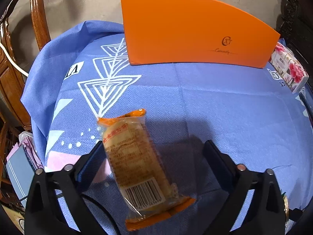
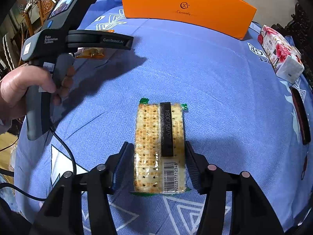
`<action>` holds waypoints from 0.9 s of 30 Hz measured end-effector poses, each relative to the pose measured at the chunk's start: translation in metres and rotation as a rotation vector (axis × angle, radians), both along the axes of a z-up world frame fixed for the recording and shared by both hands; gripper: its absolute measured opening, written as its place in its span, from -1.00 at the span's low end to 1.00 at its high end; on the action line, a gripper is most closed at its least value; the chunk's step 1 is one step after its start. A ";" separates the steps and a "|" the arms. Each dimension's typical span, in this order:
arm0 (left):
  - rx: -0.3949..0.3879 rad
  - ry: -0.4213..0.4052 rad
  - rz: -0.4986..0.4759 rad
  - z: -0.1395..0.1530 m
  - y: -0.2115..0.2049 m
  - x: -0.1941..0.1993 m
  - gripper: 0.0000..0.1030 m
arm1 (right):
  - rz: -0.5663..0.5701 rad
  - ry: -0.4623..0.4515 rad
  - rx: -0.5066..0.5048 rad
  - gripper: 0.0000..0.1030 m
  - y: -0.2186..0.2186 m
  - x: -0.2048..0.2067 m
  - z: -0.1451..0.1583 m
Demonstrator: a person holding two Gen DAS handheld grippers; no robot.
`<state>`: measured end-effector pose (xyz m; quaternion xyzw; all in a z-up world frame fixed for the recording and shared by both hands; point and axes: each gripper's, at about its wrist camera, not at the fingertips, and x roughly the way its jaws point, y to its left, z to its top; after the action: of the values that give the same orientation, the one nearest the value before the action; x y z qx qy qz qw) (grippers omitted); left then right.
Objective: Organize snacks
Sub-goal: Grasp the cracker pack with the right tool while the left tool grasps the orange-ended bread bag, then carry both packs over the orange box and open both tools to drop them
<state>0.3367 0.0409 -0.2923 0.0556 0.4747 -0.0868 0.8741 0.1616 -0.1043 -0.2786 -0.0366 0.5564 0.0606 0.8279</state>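
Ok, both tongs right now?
Left tongs: open, cake packet between them, ungripped.
Right tongs: closed on cracker packet.

Carved wooden chair [image 1: 37,13], grey tiled floor [image 1: 82,2], blue tablecloth [image 1: 215,101].

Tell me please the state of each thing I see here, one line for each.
Left gripper: jaws open around the bread packet, one side touching.
Bread packet: sealed, lying on the cloth.
Right gripper: jaws at the cracker packet's sides; grip unclear.
Cracker packet: sealed, barcode side up.
Orange box: closed.
Tissue pack: unopened, as far as visible.
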 end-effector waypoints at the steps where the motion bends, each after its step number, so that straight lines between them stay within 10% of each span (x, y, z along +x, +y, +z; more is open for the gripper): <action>1: -0.002 -0.007 -0.014 0.001 -0.002 -0.002 0.60 | 0.000 0.001 -0.001 0.00 0.000 0.000 0.000; 9: -0.020 -0.015 -0.063 0.008 -0.017 -0.016 -0.30 | 0.020 0.018 -0.013 -0.08 0.000 0.000 0.002; 27: -0.059 -0.005 0.022 0.025 0.000 -0.040 -0.33 | 0.044 -0.012 0.016 -0.09 -0.008 0.002 0.016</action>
<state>0.2965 0.0409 -0.2671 0.0247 0.4703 -0.0907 0.8775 0.1637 -0.1127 -0.2625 -0.0425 0.5499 0.0831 0.8300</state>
